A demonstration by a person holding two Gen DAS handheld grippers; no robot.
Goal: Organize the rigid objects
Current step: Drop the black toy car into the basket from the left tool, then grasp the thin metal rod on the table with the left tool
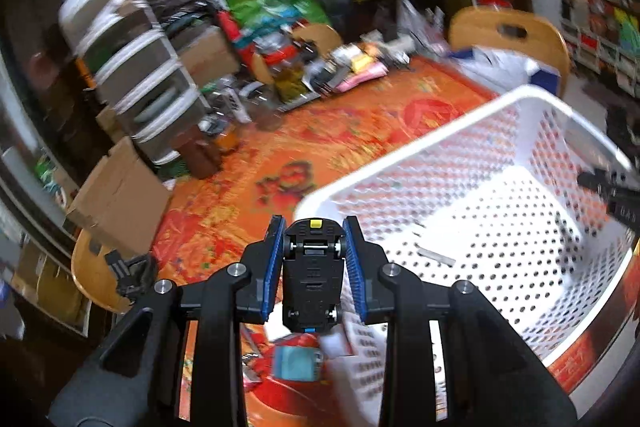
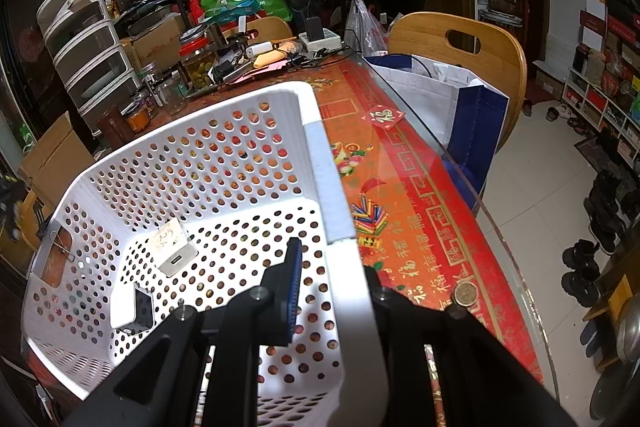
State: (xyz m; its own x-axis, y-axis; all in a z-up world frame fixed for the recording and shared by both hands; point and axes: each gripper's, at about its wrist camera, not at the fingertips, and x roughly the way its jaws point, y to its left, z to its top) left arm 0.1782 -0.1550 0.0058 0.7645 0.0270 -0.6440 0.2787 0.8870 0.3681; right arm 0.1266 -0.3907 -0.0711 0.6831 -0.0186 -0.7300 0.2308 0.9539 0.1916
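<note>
My left gripper [image 1: 314, 227] is shut on a black toy car [image 1: 314, 279], underside up, held in the air at the near left corner of the white perforated basket [image 1: 532, 103]. My right gripper [image 2: 332, 259] is shut on the basket's right wall [image 2: 340, 235]; one finger [image 2: 292, 287] is inside, the other is hidden outside. Inside the basket [image 2: 120, 147] lie a white charger block [image 2: 176, 259] and a white and black adapter [image 2: 134, 309]. The right gripper's tip [image 1: 608, 187] shows at the basket's far side.
The basket stands on a red patterned, glass-topped table [image 2: 420, 187]. Jars [image 2: 198, 63] and clutter fill the far end. A wooden chair [image 2: 480, 43] with a blue and white bag [image 2: 452, 95] is at the right. A coin [image 2: 465, 293] lies near the table edge. A teal object [image 1: 296, 363] lies below the left gripper.
</note>
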